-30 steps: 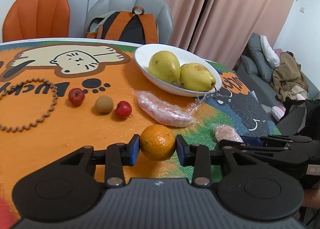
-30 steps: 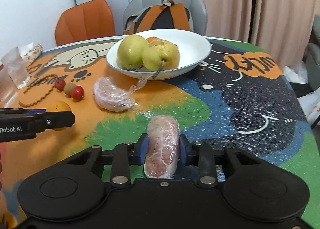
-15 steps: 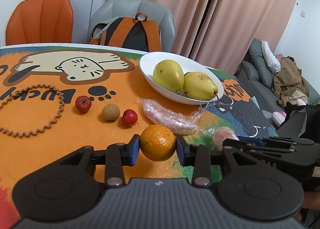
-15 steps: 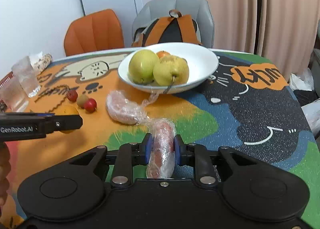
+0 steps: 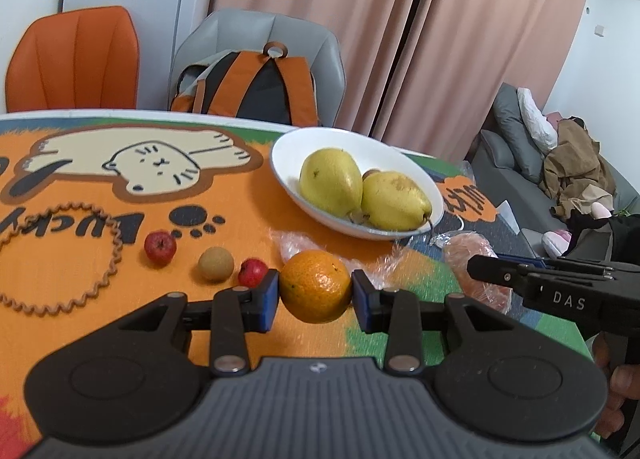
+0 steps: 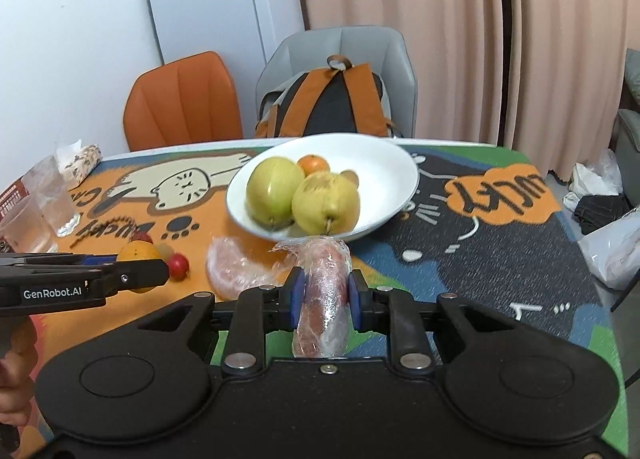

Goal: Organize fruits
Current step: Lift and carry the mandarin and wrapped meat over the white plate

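My left gripper [image 5: 315, 292] is shut on an orange [image 5: 315, 286], held above the patterned table mat. In the right wrist view my right gripper [image 6: 325, 295] is shut on a reddish fruit wrapped in clear plastic [image 6: 323, 299], lifted off the table in front of the white bowl [image 6: 388, 175]. The bowl [image 5: 288, 163] holds two yellow-green pears [image 6: 274, 191] and a small orange [image 6: 314, 163] behind them. A second plastic-wrapped fruit [image 6: 230, 269] lies on the mat between both grippers. Two small red fruits [image 5: 160, 247] and a brown round one [image 5: 216, 263] lie to the left.
Two clear glasses [image 6: 50, 195] and a tissue pack [image 6: 80, 157] stand at the table's left edge. An orange chair [image 6: 182, 101] and a grey chair with a backpack [image 6: 332, 99] sit behind the table. A braided ring [image 5: 60, 259] lies on the mat.
My right gripper squeezed tighter on the wrapped fruit and lifted it off the table toward the bowl. My left gripper kept the orange and hardly moved.
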A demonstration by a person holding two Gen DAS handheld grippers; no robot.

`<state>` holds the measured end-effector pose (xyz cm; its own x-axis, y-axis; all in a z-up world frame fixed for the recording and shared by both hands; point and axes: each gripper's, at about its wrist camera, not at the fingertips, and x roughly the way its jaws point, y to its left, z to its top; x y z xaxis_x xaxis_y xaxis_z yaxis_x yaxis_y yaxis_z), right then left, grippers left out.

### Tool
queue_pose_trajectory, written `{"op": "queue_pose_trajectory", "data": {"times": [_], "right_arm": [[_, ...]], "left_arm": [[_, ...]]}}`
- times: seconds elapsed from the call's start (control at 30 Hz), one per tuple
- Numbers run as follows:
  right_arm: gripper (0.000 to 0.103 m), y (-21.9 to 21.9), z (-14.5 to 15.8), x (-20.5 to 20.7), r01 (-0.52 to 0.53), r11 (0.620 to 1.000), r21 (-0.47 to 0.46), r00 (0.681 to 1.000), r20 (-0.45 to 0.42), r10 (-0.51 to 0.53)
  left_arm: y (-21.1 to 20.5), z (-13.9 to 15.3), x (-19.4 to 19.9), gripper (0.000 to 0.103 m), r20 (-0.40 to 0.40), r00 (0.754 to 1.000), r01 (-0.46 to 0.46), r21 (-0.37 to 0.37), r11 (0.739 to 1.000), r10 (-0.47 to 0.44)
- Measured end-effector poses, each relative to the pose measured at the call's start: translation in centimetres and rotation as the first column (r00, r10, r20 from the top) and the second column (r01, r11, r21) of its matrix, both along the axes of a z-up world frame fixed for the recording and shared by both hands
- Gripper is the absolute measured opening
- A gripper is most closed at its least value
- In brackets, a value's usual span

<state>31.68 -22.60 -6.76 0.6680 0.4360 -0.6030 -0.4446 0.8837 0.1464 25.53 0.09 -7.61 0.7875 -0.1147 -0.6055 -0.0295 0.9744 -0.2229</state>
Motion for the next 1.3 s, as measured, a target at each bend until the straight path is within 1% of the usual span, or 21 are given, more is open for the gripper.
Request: {"op": "queue_pose_trajectory", "data": {"times": [0.4, 0.8, 1.13, 1.2, 1.27, 1.3], "right_arm": [[0.022, -1.0, 1.8, 3.0, 0.033, 0.999, 0.002, 0.998, 0.053, -0.033], [0.022, -1.1, 2.5, 7.2, 0.045, 0.999, 0.026, 0.997, 0.057, -0.046], [0.022, 0.0, 2.1, 10.8, 0.046, 0.998, 0.052, 0.997, 0.058, -0.049], [0.022, 0.2, 2.0, 11.3, 0.046, 0.997, 0.058, 0.997, 0.056, -0.049], [0.028, 0.1, 1.9, 11.8, 0.053, 0.995, 0.081, 0.997, 0.044, -0.056], [0.028, 0.0, 1.9, 11.9, 0.055, 0.995, 0.089, 0.997, 0.043, -0.059]], "left_arm": [[-0.7, 1.3, 2.5, 0.037, 0.025, 1.000, 0.017, 0.026, 1.000, -0.018], [-0.6, 1.8, 5.4, 0.037, 0.032, 0.999, 0.023, 0.051, 0.998, -0.025], [-0.2, 2.0, 9.0, 0.037, 0.032, 0.999, 0.026, 0.069, 0.997, -0.028], [-0.2, 2.1, 9.7, 0.037, 0.032, 0.999, 0.026, 0.073, 0.997, -0.029], [-0.1, 2.3, 10.5, 0.037, 0.032, 0.999, 0.027, 0.077, 0.997, -0.030], [-0.1, 2.3, 10.7, 0.037, 0.032, 0.999, 0.027, 0.077, 0.997, -0.030]]}}
